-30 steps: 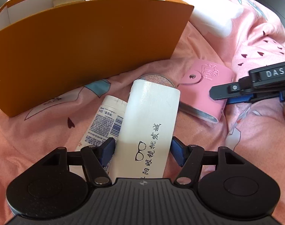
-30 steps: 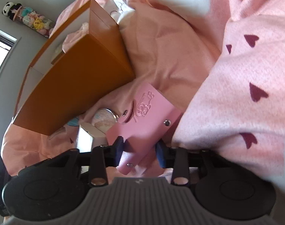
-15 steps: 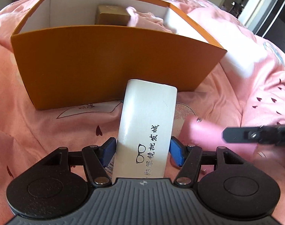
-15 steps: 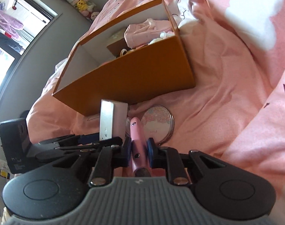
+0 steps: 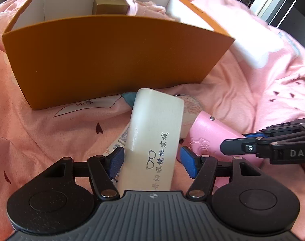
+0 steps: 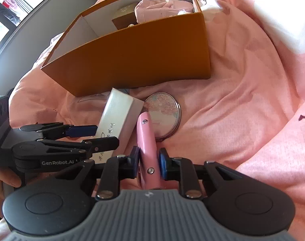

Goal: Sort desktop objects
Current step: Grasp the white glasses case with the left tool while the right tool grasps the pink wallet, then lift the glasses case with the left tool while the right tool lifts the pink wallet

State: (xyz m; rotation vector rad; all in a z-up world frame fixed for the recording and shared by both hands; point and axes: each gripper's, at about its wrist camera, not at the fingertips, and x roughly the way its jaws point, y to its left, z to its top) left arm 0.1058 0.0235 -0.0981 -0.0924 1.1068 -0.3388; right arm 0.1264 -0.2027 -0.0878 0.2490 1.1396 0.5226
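Observation:
My left gripper (image 5: 152, 162) is shut on a white glasses case (image 5: 156, 132) with a spectacles print, tilted above the pink bedsheet. From the right wrist view this case (image 6: 118, 110) sits in the left gripper (image 6: 106, 135) at the left. My right gripper (image 6: 148, 162) is shut on a pink snap-button card holder (image 6: 147, 138), turned edge-on. In the left wrist view the card holder (image 5: 208, 138) is low at the right, in the right gripper (image 5: 232, 142). An open orange box (image 5: 112, 60) stands just beyond both.
A round compact mirror (image 6: 164, 114) lies on the sheet beside the card holder. A white tube (image 5: 120, 140) lies under the case. In the box (image 6: 142, 56) are a gold carton (image 5: 110, 5) and pink cloth (image 5: 148, 8). Rumpled pink bedding surrounds everything.
The left gripper lifted the glasses case off the tube toward the box. The right gripper closed on the card holder, rolled it edge-on and raised it.

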